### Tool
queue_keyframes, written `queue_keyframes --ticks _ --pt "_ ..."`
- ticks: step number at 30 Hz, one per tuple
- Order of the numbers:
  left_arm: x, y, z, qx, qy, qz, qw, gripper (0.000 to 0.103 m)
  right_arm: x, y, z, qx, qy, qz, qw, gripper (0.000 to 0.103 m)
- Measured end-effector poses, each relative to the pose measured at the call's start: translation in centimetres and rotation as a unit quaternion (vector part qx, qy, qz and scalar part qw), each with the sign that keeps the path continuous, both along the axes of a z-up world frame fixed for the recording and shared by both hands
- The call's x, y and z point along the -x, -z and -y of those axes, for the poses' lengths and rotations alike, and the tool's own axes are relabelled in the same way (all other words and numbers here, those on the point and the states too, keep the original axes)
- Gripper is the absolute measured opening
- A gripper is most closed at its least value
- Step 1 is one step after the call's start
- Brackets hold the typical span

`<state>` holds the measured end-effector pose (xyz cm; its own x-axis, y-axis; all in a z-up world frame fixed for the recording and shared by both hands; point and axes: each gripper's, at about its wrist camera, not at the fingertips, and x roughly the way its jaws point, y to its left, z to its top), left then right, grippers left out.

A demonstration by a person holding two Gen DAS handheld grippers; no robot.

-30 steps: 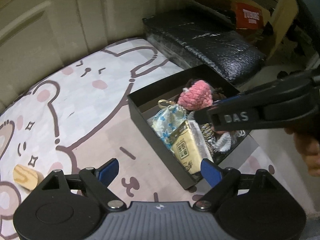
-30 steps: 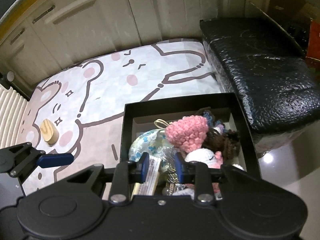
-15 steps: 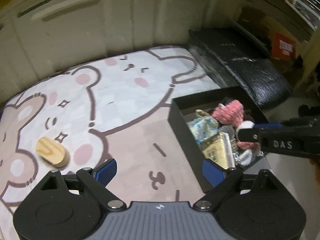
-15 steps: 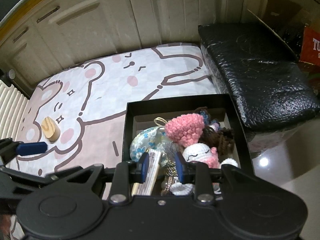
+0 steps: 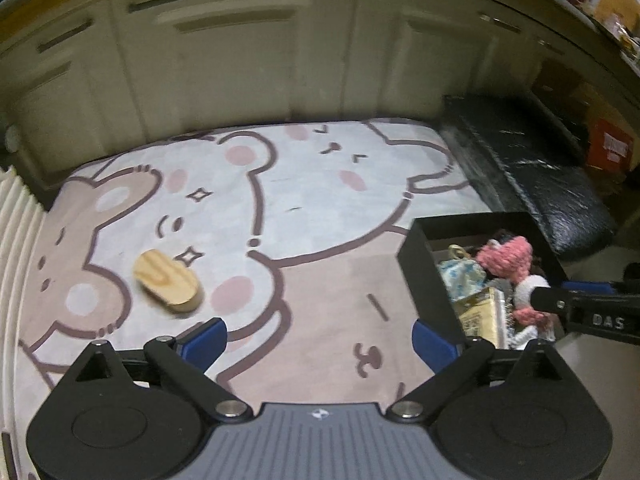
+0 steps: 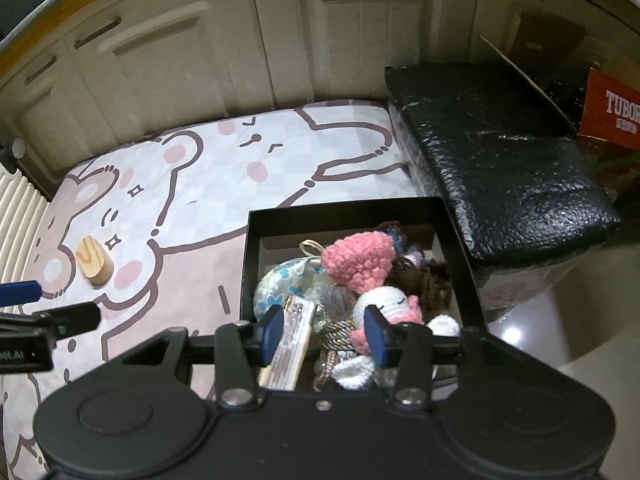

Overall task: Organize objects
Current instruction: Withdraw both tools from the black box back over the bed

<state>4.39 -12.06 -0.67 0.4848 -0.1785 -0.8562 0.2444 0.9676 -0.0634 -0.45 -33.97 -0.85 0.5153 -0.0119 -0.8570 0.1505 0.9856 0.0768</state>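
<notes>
the box (image 6: pixel 360 210) sits on the near right part of the mat (image 6: pixel 280 168), its far right corner just beside the black cushion (image 6: pixel 500 140). i see it packed: a pink knit toy (image 6: pixel 360 258) on top, a white knit doll (image 6: pixel 386 300) nearer, a blue floral pouch (image 6: pixel 280 284) to the left, a card pack (image 6: pixel 294 336) at the near left, brown yarn (image 6: pixel 432 280) to the right. a wood block (image 5: pixel 168 282) lies on its side on the left of the mat, well apart from the box.

my right gripper (image 6: pixel 322 328) hangs over the near end of the box, jaws opening, the pads clear of the clutter below them. my left gripper (image 5: pixel 318 334) is over bare mat between block and box, jaws opening wide with nothing between them. cream cabinets (image 5: pixel 260 60) stand at the far side.
</notes>
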Motion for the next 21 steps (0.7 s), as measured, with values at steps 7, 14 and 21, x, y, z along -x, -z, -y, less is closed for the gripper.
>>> queue_keyframes --ticks 7,14,21 --pt "0.3 -0.3 -2.1 -0.001 -0.035 0.004 0.9994 0.103 0.5 0.0 -0.3 0.021 0.007 0.002 1.000 0.075" --pt "0.6 -0.5 -3.5 -0.005 -0.052 0.010 0.9986 0.103 1.0 0.2 -0.5 0.023 0.008 0.009 1.000 0.097" --pt "0.5 -0.3 -5.7 -0.004 -0.079 0.009 0.9968 0.103 0.8 0.3 -1.1 0.035 0.010 0.014 0.999 0.103"
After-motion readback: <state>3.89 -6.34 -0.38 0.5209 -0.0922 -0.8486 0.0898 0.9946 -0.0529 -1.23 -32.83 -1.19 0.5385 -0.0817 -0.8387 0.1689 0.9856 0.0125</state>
